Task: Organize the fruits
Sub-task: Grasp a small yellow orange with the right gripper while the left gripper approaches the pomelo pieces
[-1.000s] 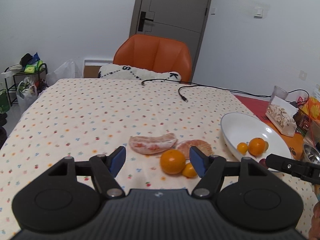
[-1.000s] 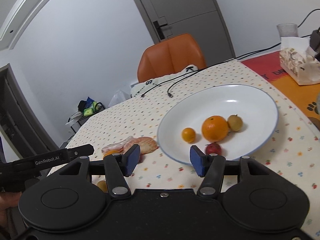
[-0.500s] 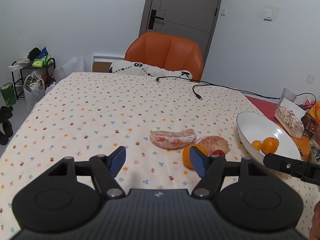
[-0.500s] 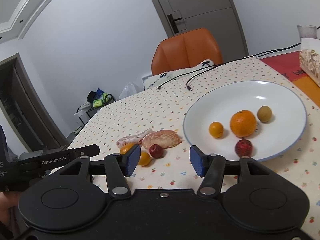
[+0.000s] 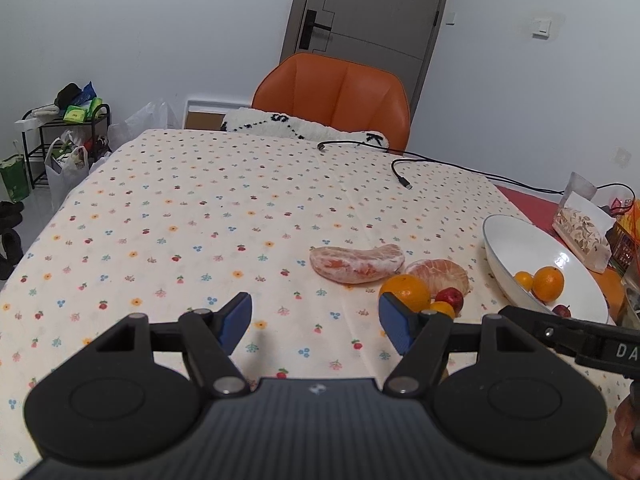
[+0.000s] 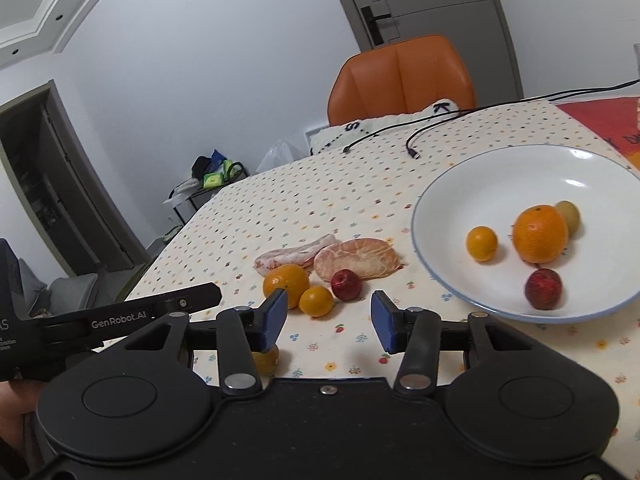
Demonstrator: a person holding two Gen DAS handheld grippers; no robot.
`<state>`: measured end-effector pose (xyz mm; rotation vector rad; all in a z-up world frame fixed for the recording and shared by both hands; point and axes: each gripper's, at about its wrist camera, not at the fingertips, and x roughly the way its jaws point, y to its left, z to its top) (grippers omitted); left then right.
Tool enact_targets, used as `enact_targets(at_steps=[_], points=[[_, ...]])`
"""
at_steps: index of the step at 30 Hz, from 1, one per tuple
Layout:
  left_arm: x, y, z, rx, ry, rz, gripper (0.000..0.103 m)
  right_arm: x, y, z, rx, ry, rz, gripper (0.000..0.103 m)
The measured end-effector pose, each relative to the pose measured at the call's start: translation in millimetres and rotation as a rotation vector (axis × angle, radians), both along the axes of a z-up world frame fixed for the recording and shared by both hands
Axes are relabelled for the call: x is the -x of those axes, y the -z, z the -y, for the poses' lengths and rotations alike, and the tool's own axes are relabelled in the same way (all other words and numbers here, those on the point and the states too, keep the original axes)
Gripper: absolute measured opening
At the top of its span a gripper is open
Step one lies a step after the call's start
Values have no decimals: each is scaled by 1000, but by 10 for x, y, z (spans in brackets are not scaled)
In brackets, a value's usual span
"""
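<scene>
Room: white walls, a grey door (image 5: pixel 360 20) and an orange chair (image 5: pixel 332 96) at the far edge of the tabletop (image 5: pixel 200 208), which wears a dotted cloth.

Loose fruit: near the right edge, just short of the plate, lie two peeled pomelo pieces (image 6: pixel 356 258), an orange (image 6: pixel 286 282), a small kumquat (image 6: pixel 316 301) and a red fruit (image 6: pixel 346 284), all close together, several touching.

Plate: white plate (image 6: pixel 520 168) at the right edge already carries an orange, a small yellow-orange fruit, a red one and a greenish one.

Right gripper: right gripper (image 6: pixel 328 316) is low over the cloth, empty, its jaws part open and just narrowed; the kumquat and red fruit sit just beyond the tips.

Left gripper: left gripper (image 5: pixel 316 322) is empty too, jaws about half open, beside the cluster with the orange near its right pad.

Step in hand, as I judge it: the right gripper is lining up on one small fruit to carry to the plate.

Doing it well: pick one fruit, centre it between the pads, come in low so a neighbour is not nudged, and close gently since round fruit rolls.

Risk: a pad clipping the orange and scattering the group.
</scene>
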<state>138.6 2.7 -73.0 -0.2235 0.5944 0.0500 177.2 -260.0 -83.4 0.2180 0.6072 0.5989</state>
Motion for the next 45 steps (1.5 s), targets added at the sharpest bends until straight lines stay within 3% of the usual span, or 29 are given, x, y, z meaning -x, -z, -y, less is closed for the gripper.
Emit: enact_targets(at_steps=[7,19,23,29,45], points=[[-67,42,-120,4,-12,-14,68,-112,89,-162,10,-31,-32,39],[-254,74,-242,13,-7,-30,68,-324,199,-413,48,-50,-62,39],[-356,85,-217,14,7,-40,68,-376,226,-430,51,-59,-84,22],[-516,74,-153,15,31,-43,68,-381,126,-409,47,-84,-63,22],[-879,164,130,-20,119,-80,68,-456,-14,-107,9,-10,-38,22]])
